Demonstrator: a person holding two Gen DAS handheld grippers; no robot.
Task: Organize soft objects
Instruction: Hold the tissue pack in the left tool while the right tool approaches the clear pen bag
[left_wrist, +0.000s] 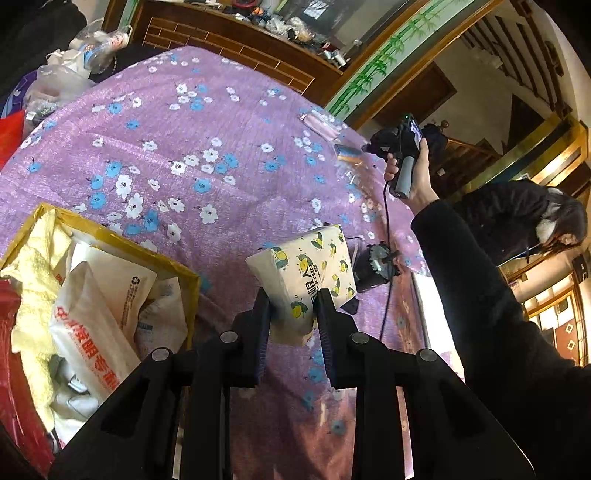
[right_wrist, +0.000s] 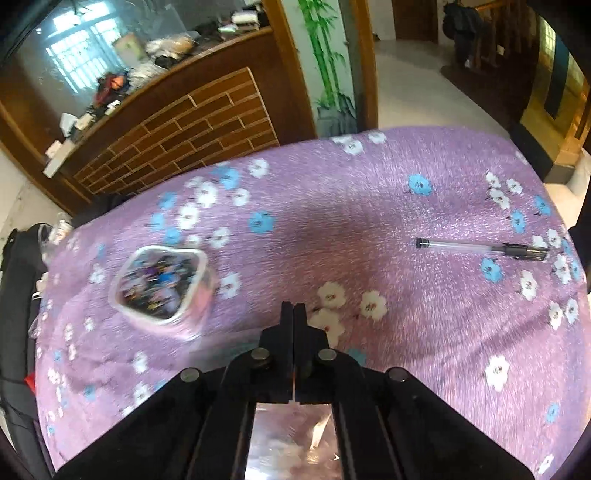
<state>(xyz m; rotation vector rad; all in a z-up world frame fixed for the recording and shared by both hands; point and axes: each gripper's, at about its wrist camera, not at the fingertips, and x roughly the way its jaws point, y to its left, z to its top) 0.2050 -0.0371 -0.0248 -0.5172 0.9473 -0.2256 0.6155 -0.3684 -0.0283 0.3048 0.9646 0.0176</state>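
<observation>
Tissue pack, white soft plastic with yellow lemon print, hangs pinched in the left gripper, the yellow-taped cardboard box lower-left beside it; right gripper pressed together, empty.

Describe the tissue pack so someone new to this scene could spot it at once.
On the purple flowered bedspread, right of the yellow-edged box, the left tool grips a tissue pack. Only this pack has lemon prints; the box's packs show red lettering.

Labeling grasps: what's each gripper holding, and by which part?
Left gripper pinches the tissue pack by its near end. Right gripper is shut, apparently on nothing.
</observation>
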